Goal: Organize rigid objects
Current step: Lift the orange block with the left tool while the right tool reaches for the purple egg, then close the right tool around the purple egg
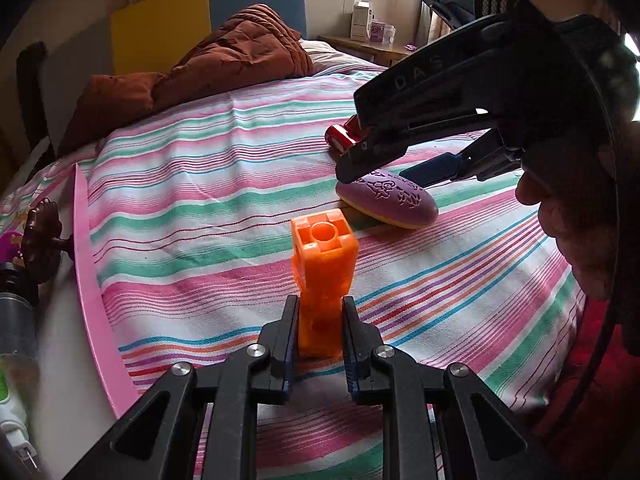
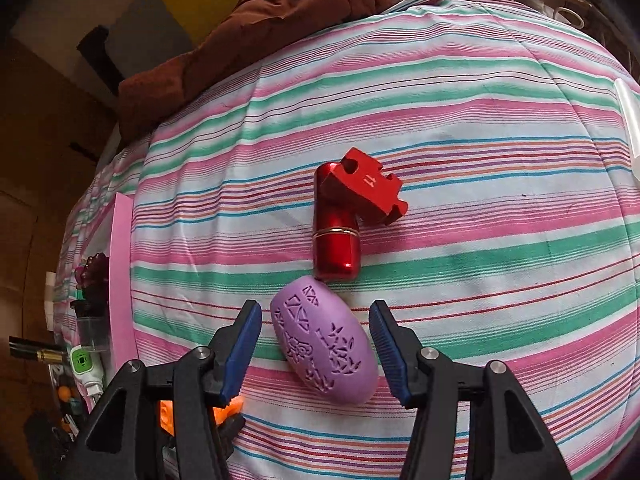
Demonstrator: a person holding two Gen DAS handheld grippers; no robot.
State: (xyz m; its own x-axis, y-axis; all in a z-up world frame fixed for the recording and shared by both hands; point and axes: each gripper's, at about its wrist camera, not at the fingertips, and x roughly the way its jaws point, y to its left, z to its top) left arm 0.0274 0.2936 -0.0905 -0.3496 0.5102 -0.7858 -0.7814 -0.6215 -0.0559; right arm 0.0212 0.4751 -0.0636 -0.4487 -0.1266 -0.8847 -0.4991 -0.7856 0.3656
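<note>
Left wrist view: the left gripper [image 1: 320,328] is clamped on an orange block [image 1: 323,276], its 2 fingers [image 1: 286,340] pressing the block's lower sides. The block stands upright above the striped bedsheet [image 1: 208,184], a round hole showing in its top face. Farther off and to the right, the right gripper [image 1: 384,172] angles down over a purple oval piece [image 1: 390,200] lying on the sheet, with a red cylinder [image 1: 340,136] just behind it. A pink tray rim [image 1: 90,276] runs along the left edge.

Right wrist view: the right gripper [image 2: 316,344] is parted moderately wide, its 2 blue pads [image 2: 244,344] standing on either side of the purple oval piece [image 2: 324,344] with a gap on each side, so neither pad presses it. The oval lies tilted on the bedsheet [image 2: 480,280], its far end touching the red cylinder [image 2: 336,240]. A red puzzle-shaped block [image 2: 370,186] leans on the cylinder's far end. The orange block [image 2: 172,416] peeks out at lower left behind the finger.
</note>
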